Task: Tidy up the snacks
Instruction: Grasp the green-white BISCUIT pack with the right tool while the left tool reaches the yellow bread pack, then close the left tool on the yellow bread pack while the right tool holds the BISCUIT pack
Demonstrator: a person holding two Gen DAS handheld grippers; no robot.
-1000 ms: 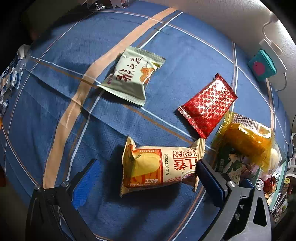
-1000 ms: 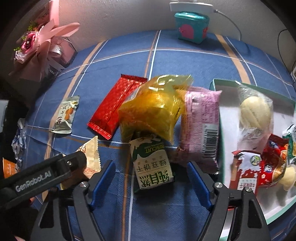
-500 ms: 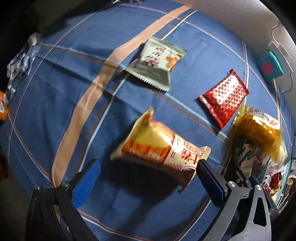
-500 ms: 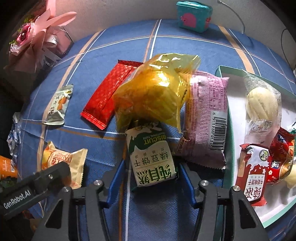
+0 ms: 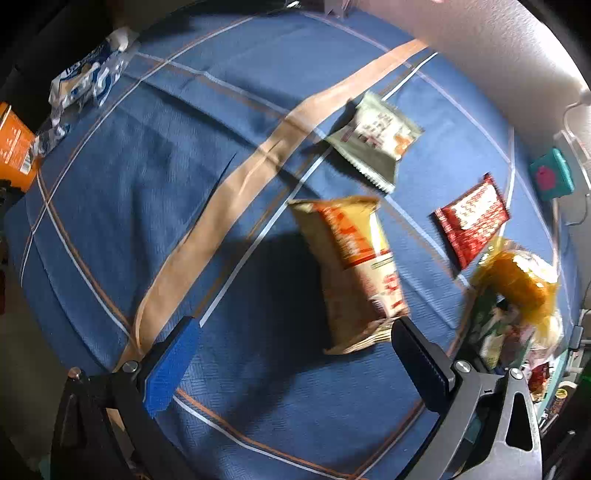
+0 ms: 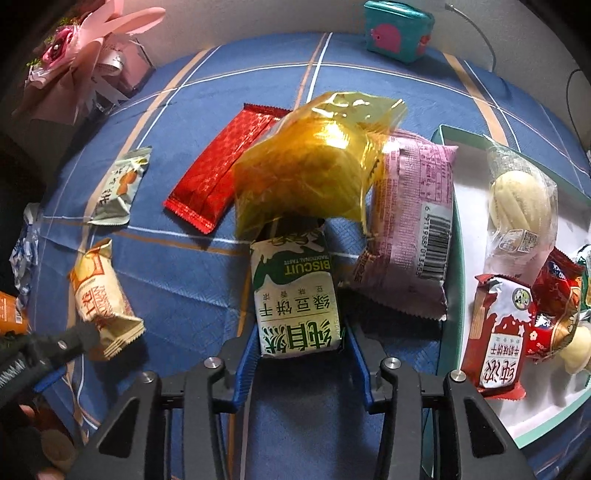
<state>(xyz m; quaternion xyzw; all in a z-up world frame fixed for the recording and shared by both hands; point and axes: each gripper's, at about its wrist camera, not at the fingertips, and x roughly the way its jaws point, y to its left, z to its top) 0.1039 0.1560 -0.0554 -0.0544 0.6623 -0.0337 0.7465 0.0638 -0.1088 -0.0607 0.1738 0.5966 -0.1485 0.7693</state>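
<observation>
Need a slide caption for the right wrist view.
Right gripper jaws closing on the green biscuit packet beneath a yellow bag.

Blue plaid tablecloth point(image 6: 192, 266) against a pale textured wall point(image 6: 258, 18).

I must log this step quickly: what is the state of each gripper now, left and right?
Left gripper: open, holding nothing; one tip touches the yellow snack pack.
Right gripper: jaws closing on the green biscuit pack, pressing its sides.

We see both wrist views looking steeply down, close above the blue plaid tablecloth point(image 5: 155, 192); both share the red foil wafer packet point(image 6: 225, 166).
</observation>
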